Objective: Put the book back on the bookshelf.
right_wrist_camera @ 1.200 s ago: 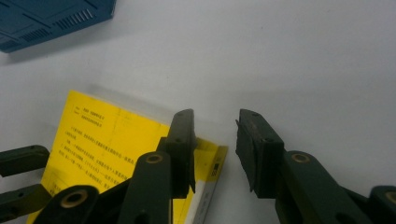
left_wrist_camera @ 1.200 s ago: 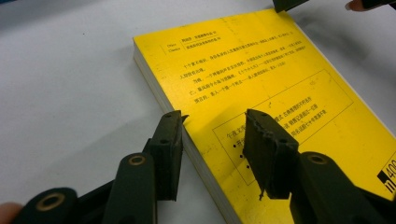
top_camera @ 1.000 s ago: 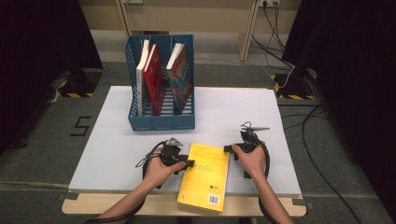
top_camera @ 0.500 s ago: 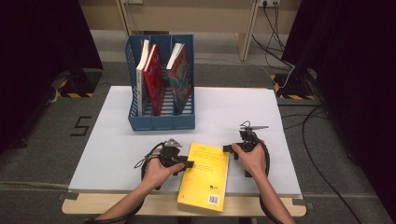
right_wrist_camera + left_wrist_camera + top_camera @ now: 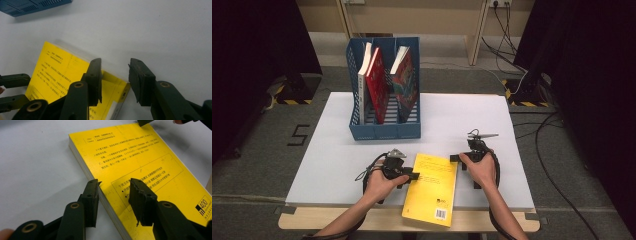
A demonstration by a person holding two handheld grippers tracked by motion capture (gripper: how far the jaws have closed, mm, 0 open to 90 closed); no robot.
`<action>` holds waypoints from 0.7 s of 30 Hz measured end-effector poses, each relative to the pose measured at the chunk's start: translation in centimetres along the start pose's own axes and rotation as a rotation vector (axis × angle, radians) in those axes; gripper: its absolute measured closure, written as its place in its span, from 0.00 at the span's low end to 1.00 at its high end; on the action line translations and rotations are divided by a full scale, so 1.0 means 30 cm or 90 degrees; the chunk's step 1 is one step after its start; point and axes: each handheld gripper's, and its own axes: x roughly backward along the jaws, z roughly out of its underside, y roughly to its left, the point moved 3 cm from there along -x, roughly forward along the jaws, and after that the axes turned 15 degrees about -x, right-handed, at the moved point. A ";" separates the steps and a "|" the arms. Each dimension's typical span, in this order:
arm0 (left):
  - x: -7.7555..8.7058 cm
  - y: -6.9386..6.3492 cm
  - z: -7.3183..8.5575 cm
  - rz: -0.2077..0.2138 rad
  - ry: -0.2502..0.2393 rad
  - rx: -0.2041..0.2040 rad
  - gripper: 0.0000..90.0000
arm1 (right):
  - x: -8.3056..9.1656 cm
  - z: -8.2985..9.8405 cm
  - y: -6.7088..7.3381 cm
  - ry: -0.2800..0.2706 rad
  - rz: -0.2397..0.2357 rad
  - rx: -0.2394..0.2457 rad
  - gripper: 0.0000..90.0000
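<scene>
A yellow book [image 5: 432,189] lies flat near the front of the white table [image 5: 462,115], its near end hanging over the front edge. My left gripper [image 5: 414,176] is at its left edge. In the left gripper view the open jaws [image 5: 113,182] straddle the page edge of the book [image 5: 140,157], one over the table and one above the cover. My right gripper [image 5: 459,162] is at the book's far right corner. Its jaws [image 5: 115,61] have just been closing a little but still stand open, with the book's [image 5: 60,72] edge between them and no pad pressing on it.
A blue file rack [image 5: 384,131] stands upright behind the book and holds a red book [image 5: 377,85] and two others. White tabletop stretches right of the rack. Cables trail from both grippers, and more lie on the floor at the right.
</scene>
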 end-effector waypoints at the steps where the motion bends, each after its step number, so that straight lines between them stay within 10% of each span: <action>1: 0.000 0.000 0.001 0.000 -0.001 0.000 0.65 | 0.000 0.001 0.000 0.000 0.000 0.001 0.70; 21: -0.001 -0.001 0.006 0.002 -0.004 0.009 0.67 | 0.009 0.005 -0.013 0.019 -0.007 -0.006 0.67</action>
